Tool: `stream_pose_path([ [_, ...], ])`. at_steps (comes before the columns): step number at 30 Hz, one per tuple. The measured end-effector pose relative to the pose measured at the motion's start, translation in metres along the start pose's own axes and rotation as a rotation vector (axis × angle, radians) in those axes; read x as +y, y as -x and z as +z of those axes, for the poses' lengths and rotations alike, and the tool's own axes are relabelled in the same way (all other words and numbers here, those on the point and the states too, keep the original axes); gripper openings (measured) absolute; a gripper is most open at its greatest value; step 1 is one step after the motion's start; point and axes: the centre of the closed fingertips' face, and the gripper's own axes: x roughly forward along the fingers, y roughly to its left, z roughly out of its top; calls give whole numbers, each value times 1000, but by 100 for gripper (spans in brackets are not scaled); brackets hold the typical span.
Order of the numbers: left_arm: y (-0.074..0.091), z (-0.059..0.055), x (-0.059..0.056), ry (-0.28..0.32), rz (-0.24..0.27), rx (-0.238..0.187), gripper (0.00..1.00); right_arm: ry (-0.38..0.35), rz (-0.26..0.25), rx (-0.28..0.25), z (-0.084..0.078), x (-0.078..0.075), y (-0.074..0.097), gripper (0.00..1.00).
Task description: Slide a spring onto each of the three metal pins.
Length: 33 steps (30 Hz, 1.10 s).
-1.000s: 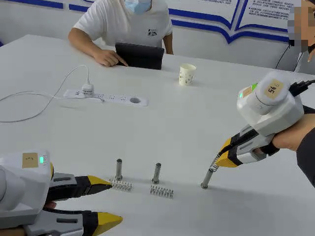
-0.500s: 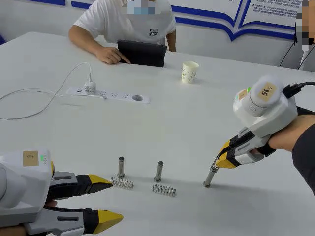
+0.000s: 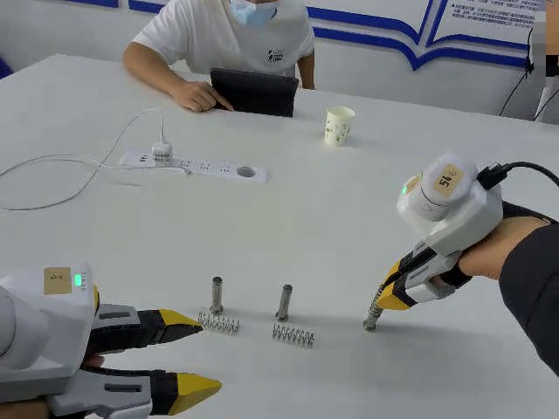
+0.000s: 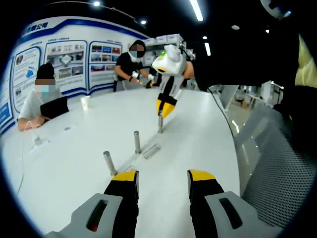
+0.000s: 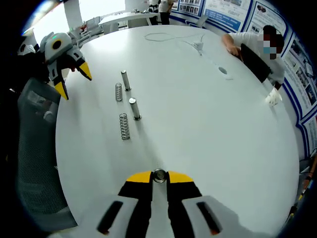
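Right gripper [image 3: 390,299] has dropped lower over the right pin [image 3: 371,320] than a second ago, so the third spring [image 3: 377,309] now sits further down that pin. Nothing else on the bench has shifted.

Biggest first: the white surface [image 3: 349,201] carries everything. At the far side a person [image 3: 227,35] in a white shirt sits with one hand resting beside a dark tablet [image 3: 253,92].

The left gripper [image 3: 208,355] hovers at the near left edge, jaws spread wide with nothing between them, its tips just short of the left pin [image 3: 216,294]. In the left gripper view the same jaws [image 4: 162,174] stand open above bare surface.

The right gripper comes in from the right, tilted down and to the left. Its jaws are pressed nearly together, pinching the third spring on the right pin. In the right gripper view the pin's round top shows right between the yellow tips [image 5: 159,177].

A white power strip [image 3: 196,166] lies well back on the left, and a paper cup [image 3: 338,125] stands near the tablet.

The three pins stand upright in a row, the middle pin [image 3: 284,302] between the other two. A loose spring [image 3: 218,324] lies flat just in front of the left pin, and a second loose spring [image 3: 293,335] lies just in front of the middle one.
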Motion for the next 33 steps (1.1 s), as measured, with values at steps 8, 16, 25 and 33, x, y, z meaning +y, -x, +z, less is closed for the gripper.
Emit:
stream_pose_path([
  [8, -1, -1, -1, 2, -2, 2, 40, 0, 4, 23, -5, 1, -12, 12],
  [16, -1, -1, -1, 5, -1, 1, 40, -19, 4, 22, -9, -1, -18, 12],
  [25, -1, 1, -1, 3, -1, -2, 40, -11, 0, 18, -8, -1, -18, 12],
  [33, 0, 1, -1, 1, 1, -1, 40, 1, -11, 3, -7, 0, -18, 19],
])
